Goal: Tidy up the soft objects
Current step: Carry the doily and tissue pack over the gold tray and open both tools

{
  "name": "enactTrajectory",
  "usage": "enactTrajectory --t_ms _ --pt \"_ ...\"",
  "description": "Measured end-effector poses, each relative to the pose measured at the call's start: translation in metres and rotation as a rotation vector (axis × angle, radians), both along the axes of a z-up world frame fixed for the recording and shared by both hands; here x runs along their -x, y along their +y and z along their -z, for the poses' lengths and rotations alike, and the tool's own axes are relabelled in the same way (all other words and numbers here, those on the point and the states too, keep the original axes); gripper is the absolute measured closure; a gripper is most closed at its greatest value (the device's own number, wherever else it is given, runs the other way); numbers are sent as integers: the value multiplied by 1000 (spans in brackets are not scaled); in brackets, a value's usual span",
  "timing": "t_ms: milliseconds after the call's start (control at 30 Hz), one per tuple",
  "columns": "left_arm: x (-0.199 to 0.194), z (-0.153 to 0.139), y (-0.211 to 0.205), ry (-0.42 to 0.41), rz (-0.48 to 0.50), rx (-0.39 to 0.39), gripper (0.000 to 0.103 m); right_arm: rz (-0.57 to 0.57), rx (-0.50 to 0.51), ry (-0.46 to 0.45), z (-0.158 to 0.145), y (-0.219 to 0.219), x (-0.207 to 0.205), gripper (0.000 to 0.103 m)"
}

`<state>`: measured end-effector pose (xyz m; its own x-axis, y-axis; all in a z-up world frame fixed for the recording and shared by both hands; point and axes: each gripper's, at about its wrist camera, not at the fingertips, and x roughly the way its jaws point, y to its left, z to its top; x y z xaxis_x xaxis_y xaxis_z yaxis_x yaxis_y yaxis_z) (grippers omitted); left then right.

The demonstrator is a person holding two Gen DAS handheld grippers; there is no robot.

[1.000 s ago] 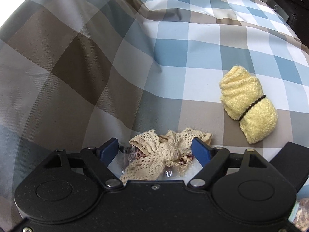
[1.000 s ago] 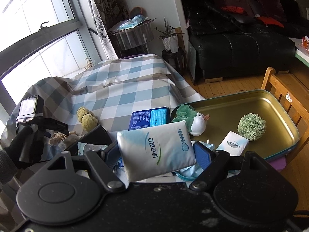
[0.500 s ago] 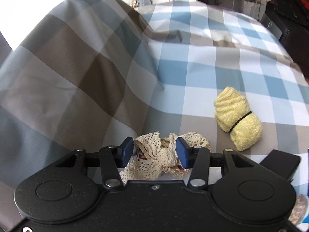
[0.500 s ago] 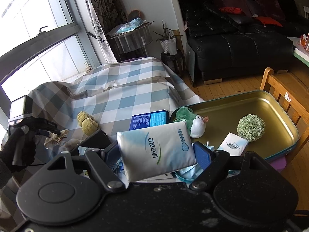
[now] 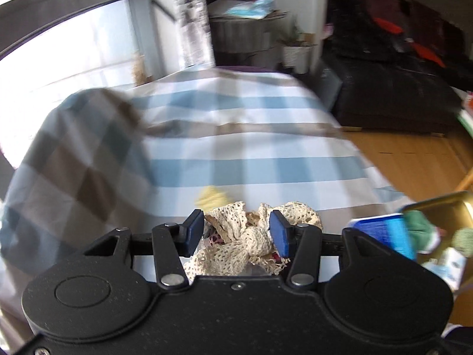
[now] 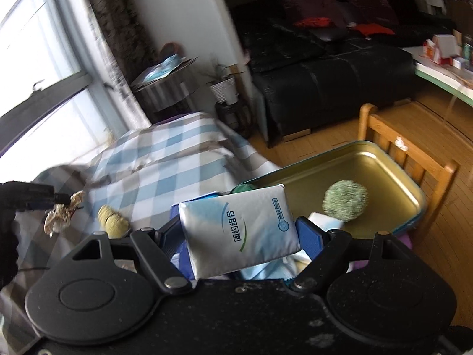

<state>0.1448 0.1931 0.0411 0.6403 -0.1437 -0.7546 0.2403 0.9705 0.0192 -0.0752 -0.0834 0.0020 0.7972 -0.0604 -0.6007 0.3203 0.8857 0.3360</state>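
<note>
We see the checked cloth (image 6: pixel 165 159) spread wide under everything, and we place the rest against it. At its right edge sits the gold tray (image 6: pixel 381 171), with a fuzzy green ball (image 6: pixel 345 200) lying inside. Our right gripper (image 6: pixel 239 232) hangs over the cloth's near right corner, its jaws clamped on a white tissue pack (image 6: pixel 239 227). Our left gripper (image 5: pixel 236 232) is raised above the cloth's near left part, its blue pads (image 5: pixel 195 230) pressed on a cream lace bow (image 5: pixel 245 236) that dangles clear of the fabric. A small yellow towel roll (image 6: pixel 112 220) rests on the cloth just beyond that bow
</note>
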Motion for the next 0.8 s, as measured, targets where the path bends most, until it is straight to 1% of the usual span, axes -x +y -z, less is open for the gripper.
enactTrajectory --t_ms 133,233,333,433,567,667,800 --pt "20 -7 -55 -1 124 27 55 134 -21 -3 -6 -34 4 23" --pt "33 -8 -98 3 210 47 55 226 4 -4 -15 -58 2 23" --pt "40 -7 -137 16 269 60 55 307 43 17 -23 -80 -8 23" --pt "45 -5 -172 24 318 70 55 372 38 40 -23 -101 -22 23" --pt "49 3 -211 34 359 54 54 434 -5 103 -7 -125 -37 23" --pt "48 14 -236 52 375 36 54 455 -31 181 8 -137 -44 23" --pt "44 33 -264 86 375 8 54 466 -35 224 17 -145 -50 23"
